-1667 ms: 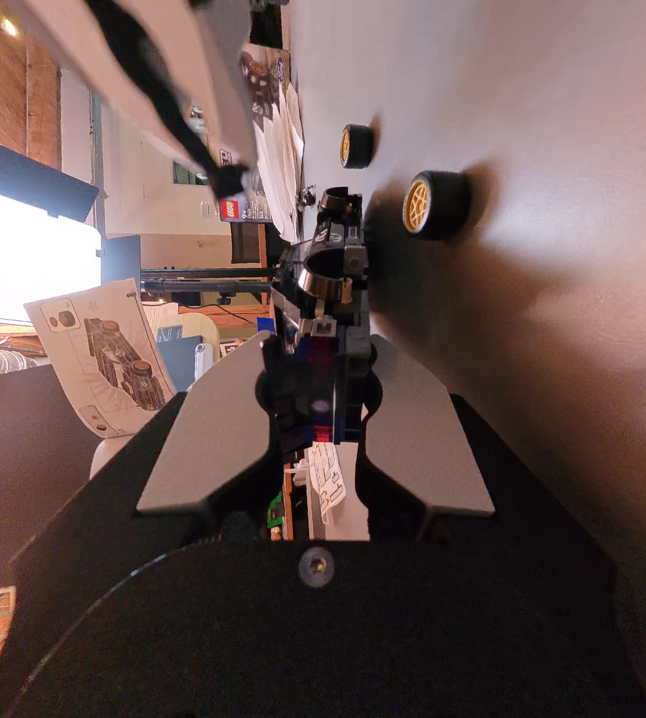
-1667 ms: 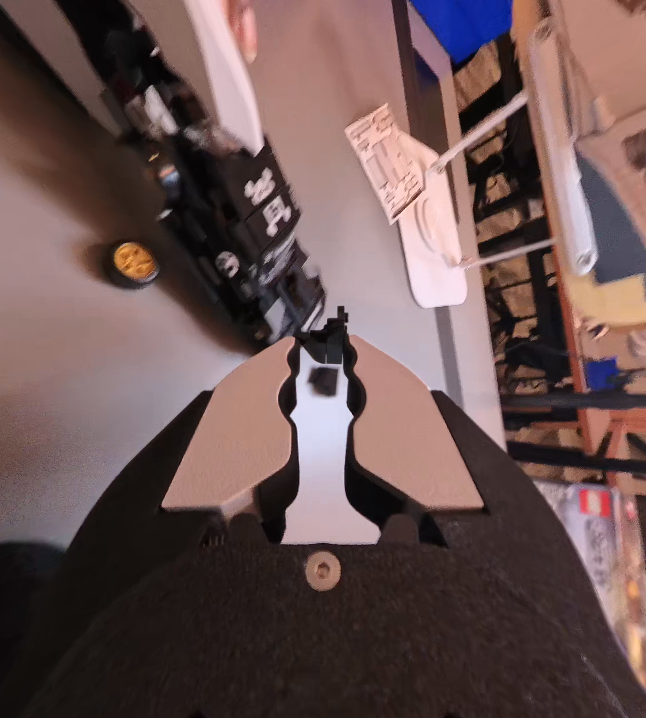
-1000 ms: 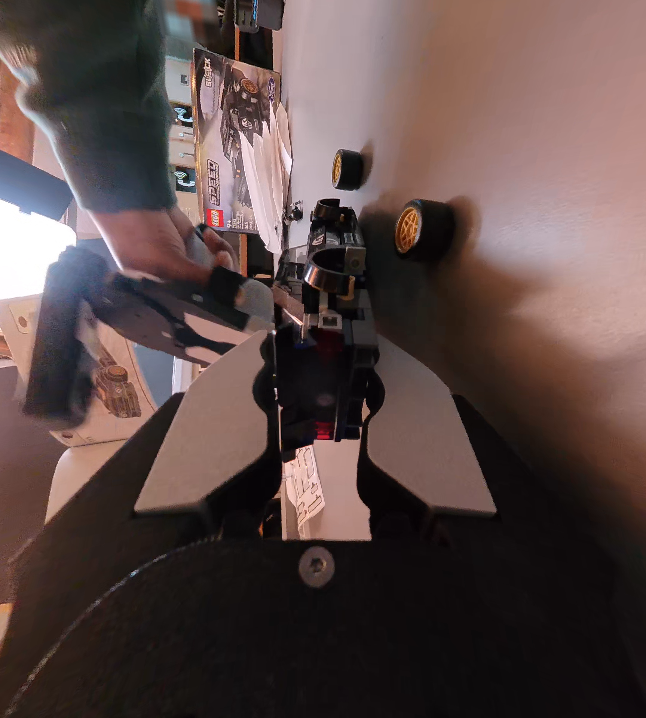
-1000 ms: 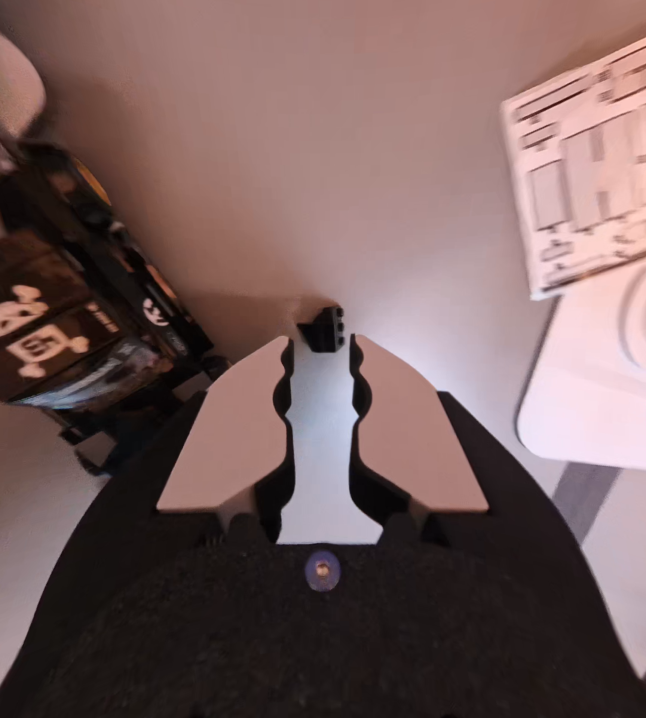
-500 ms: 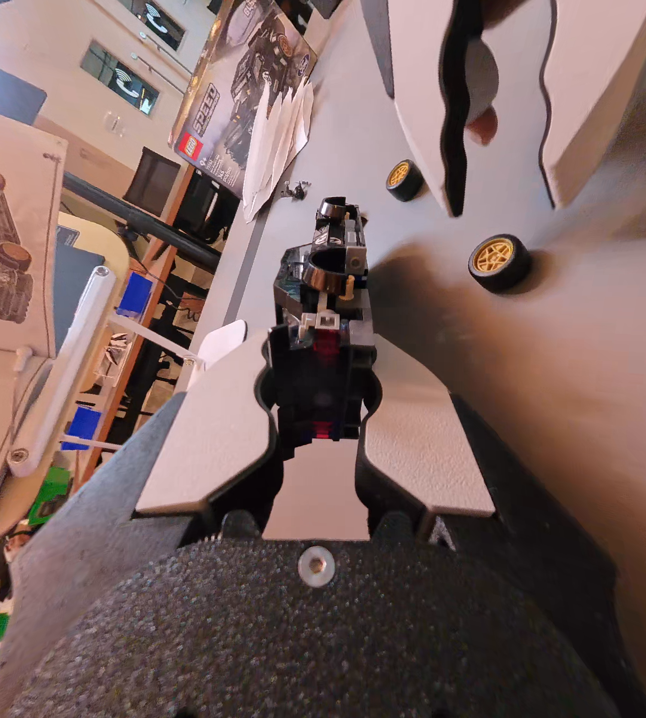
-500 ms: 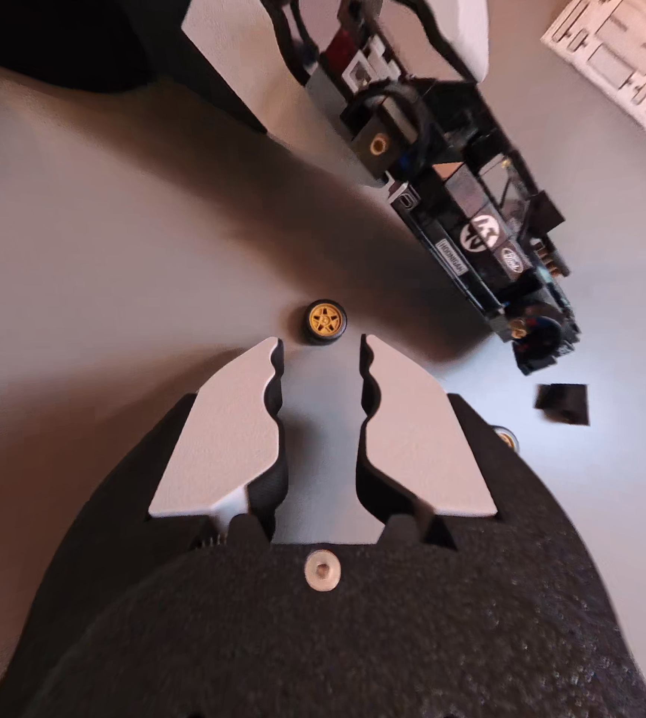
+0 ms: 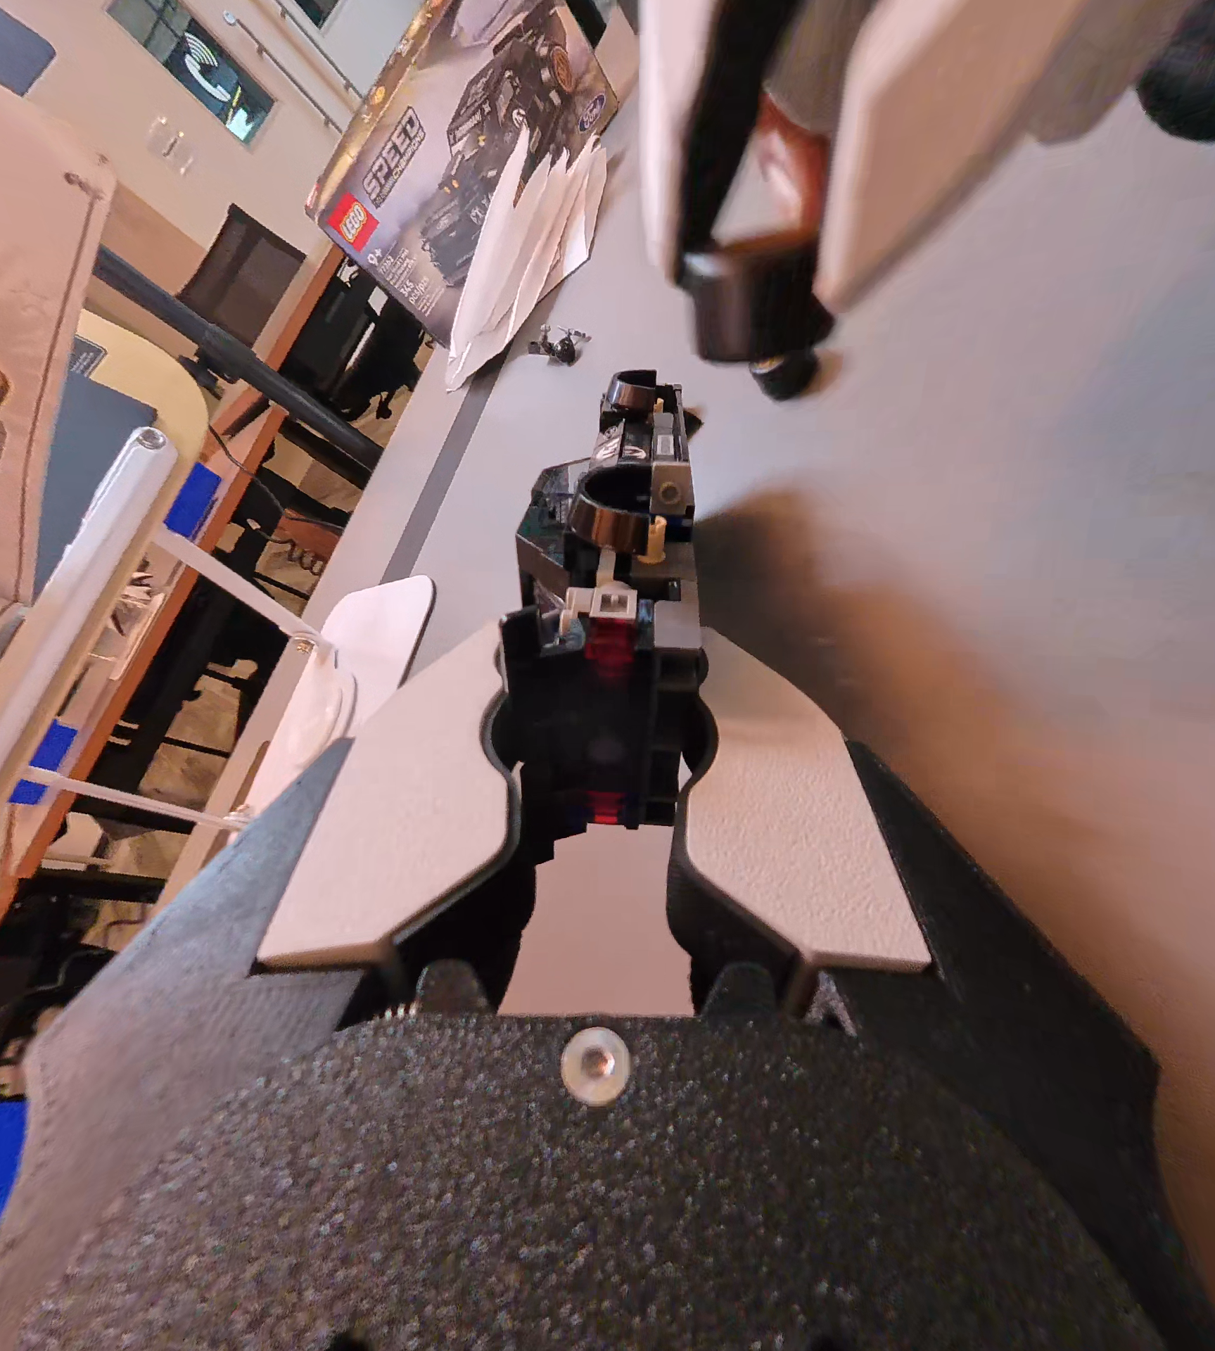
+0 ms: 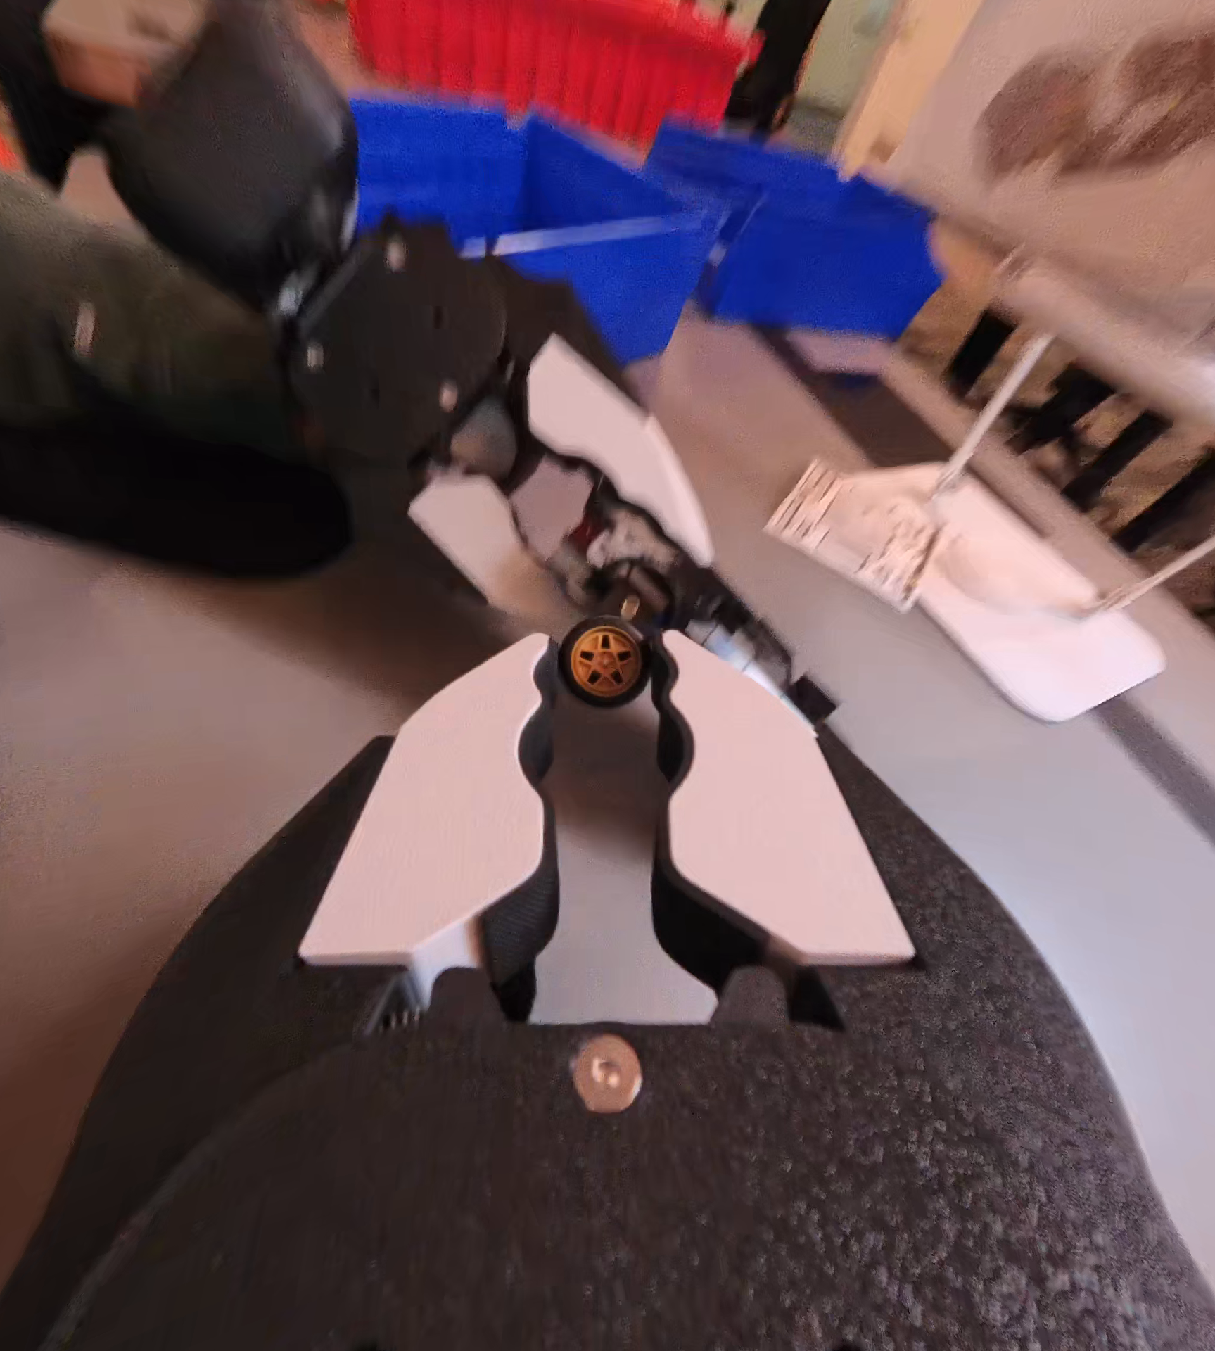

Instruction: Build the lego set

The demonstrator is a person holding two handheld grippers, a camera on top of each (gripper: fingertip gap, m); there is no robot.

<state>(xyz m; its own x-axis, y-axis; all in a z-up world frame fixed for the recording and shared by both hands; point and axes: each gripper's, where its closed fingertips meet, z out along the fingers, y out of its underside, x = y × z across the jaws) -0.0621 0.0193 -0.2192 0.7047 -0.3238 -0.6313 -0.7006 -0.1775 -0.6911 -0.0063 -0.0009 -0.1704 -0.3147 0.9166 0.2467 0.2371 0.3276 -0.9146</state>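
Observation:
My left gripper [image 7: 600,658] is shut on the rear end of the black lego car [image 7: 633,497], which lies on its side on the grey table [image 7: 991,512]. My right gripper [image 8: 604,643] is shut on a black wheel with a gold rim [image 8: 604,661], held at its fingertips just in front of the car [image 8: 663,577]. In the left wrist view the right gripper [image 7: 754,292] comes in from the top with the wheel [image 7: 743,314] above the car's far end. The left gripper [image 8: 568,475] also shows in the right wrist view, which is blurred.
A second wheel [image 7: 783,373] lies on the table beyond the car. The lego box [image 7: 458,168], white bags [image 7: 531,241] and a small black part [image 7: 560,342] lie farther off. A booklet stand [image 7: 377,629] is at the left. A sticker sheet [image 8: 853,534] and blue bins [image 8: 809,248] are behind. Across from one pair of fingers to the other is roughly 8 centimeters.
My right gripper let go of a small black piece, moved to a gold-rimmed wheel, shut on it and lifted it towards the car. My left gripper has kept its hold on the car.

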